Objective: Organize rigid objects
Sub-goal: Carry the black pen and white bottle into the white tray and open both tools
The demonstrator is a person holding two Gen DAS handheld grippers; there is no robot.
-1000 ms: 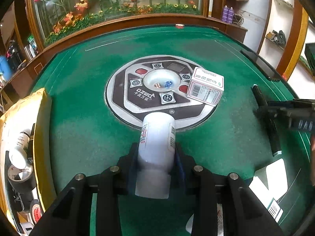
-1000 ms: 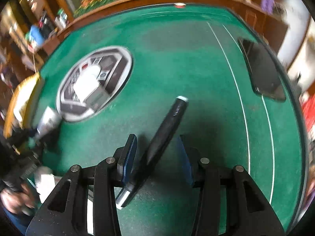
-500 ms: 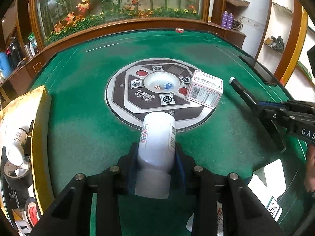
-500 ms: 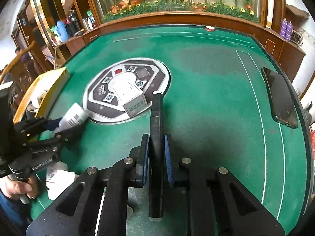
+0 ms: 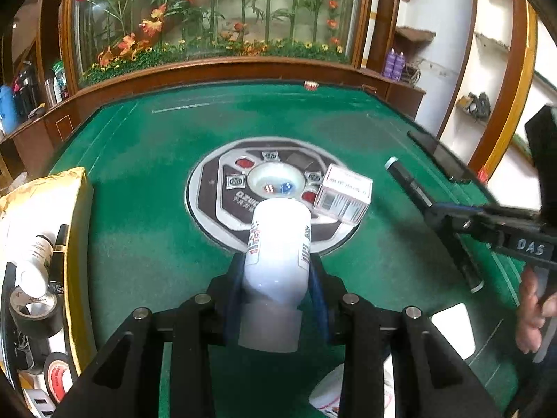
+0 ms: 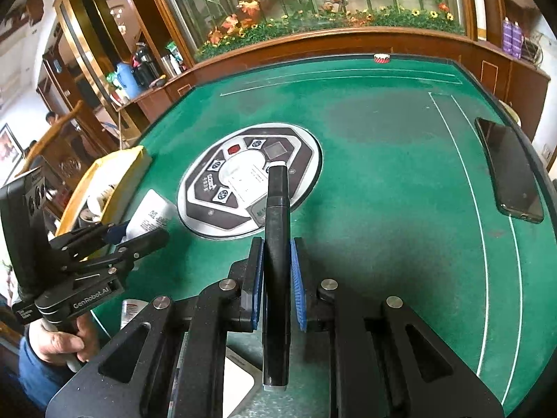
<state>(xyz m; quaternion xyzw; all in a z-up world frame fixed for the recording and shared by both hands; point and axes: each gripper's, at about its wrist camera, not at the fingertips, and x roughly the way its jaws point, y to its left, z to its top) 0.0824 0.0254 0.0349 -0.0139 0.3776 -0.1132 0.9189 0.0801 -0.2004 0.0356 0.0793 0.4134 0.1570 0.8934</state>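
Running this one remotely, reading it left to right. Far left there's the yellow box [image 5: 78, 244] where stuff is getting collected: I count one small white bottle [image 5: 33, 264] lying in it, plus two tape rolls, one black roll [image 5: 34, 310] and one with a red core [image 5: 57, 372] lower down.

My left gripper [image 5: 276, 289] is clamped on the white bottle [image 5: 278, 244], same grip as a second ago, holding it just above the green felt [image 5: 139, 237] in front of the round centre panel [image 5: 209, 188]. On that panel sits one small white carton [image 5: 343, 196], and two dice are in the middle dish.

The fresh bit is on the right: my right gripper [image 6: 276, 278] was wide around the black marker [image 6: 276, 254] lying on the felt a second ago, and now the pads are squeezed fully onto it and it's lifted, pointing at the panel. So both hands are loaded; next stop is probably the box. One phone [image 6: 508, 174] lies far right.
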